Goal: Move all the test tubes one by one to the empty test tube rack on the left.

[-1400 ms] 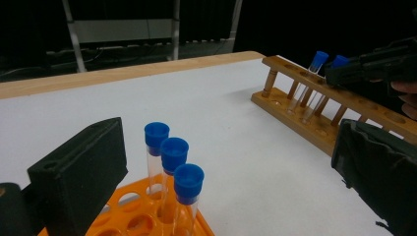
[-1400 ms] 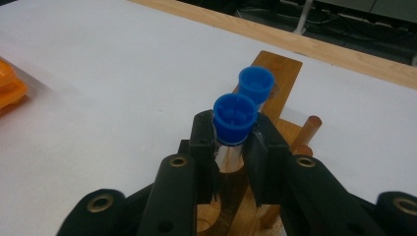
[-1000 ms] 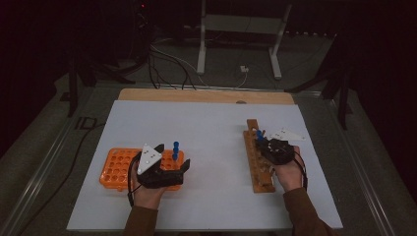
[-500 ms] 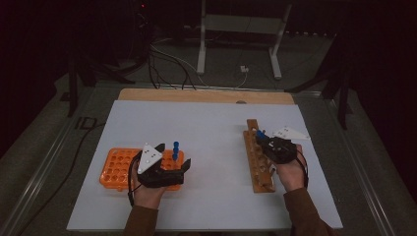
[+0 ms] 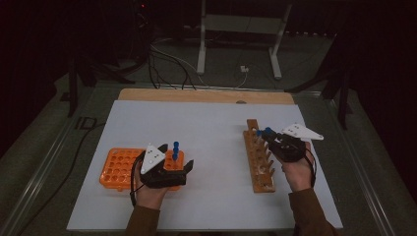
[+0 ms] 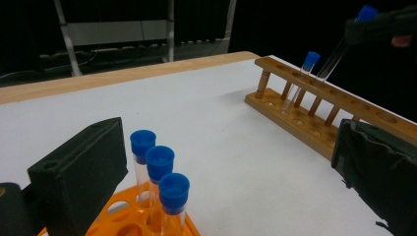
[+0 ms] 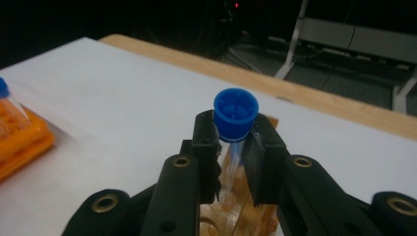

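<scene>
Since a second ago my right tool [image 5: 269, 133] has lifted a little above the wooden rack [image 5: 259, 158], carrying its tube; the left tool has kept its place. Largest first: the white tabletop [image 5: 216, 132] carries the wooden rack on my right and the orange rack [image 5: 118, 169] on my left. One capped tube [image 6: 301, 78] stands in the wooden rack already, and three blue-capped tubes [image 6: 158, 184] wait in the orange one. I judge the step in hand as moving tubes between the racks, this one hanging tilted over the wooden rack's far end. Next I must bring it upright over a free hole and lower it. My right tool is clenched on the blue-capped tube [image 7: 235, 118] just under its cap. My left tool [image 5: 172, 172] rests spread wide by the orange rack, gripping nothing
</scene>
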Available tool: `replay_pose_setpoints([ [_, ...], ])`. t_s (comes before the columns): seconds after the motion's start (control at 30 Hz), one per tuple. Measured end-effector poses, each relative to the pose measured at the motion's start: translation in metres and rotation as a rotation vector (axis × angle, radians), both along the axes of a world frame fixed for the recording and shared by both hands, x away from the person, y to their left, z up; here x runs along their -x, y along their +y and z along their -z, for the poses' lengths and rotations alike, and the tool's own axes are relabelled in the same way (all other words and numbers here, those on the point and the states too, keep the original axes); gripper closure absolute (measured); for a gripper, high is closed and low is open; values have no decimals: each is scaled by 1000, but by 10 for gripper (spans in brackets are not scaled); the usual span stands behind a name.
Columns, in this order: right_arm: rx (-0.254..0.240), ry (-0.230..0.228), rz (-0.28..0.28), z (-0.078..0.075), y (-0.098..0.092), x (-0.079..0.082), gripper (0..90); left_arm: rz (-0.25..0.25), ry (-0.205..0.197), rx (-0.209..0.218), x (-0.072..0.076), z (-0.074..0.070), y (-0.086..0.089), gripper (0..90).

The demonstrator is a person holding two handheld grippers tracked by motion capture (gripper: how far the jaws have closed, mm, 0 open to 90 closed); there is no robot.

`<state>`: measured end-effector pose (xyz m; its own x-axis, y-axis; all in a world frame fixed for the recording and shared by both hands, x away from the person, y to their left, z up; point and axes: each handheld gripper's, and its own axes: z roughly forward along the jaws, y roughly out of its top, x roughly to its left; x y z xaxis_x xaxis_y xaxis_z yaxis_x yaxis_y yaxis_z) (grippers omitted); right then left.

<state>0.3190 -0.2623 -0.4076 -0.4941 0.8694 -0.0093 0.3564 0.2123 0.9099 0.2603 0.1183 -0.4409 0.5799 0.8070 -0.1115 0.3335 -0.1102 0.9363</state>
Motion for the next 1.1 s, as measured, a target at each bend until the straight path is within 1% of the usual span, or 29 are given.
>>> replay_pose_setpoints([
  [0.13, -4, -31, -14, -10, 2, 6, 774, 1, -3, -1, 0, -1, -1, 9],
  [0.27, -3, -33, -39, -12, 7, 9, 774, 2, -9, 2, 0, -2, -1, 9],
  [0.33, -10, -27, -57, -11, 11, 9, 774, 3, -14, 0, 0, -2, -2, 9],
  [0.4, 0, -22, -72, -9, 15, 10, 774, 5, -17, -7, 0, -3, -4, 9],
  [0.5, -11, 0, -99, -6, 18, 9, 774, 14, -21, -16, 1, -4, -6, 9],
  [0.63, -8, 15, -126, -4, 22, 10, 773, 27, -27, -30, 2, -4, -11, 9],
  [0.73, -20, 28, -147, -3, 24, 11, 773, 30, -36, -41, 3, -5, -15, 9],
  [0.93, -29, 50, -181, 0, 30, 15, 773, 37, -57, -44, 4, -7, -23, 13],
  [1.1, -18, 59, -209, 3, 38, 18, 772, 45, -68, -45, 5, -8, -30, 15],
])
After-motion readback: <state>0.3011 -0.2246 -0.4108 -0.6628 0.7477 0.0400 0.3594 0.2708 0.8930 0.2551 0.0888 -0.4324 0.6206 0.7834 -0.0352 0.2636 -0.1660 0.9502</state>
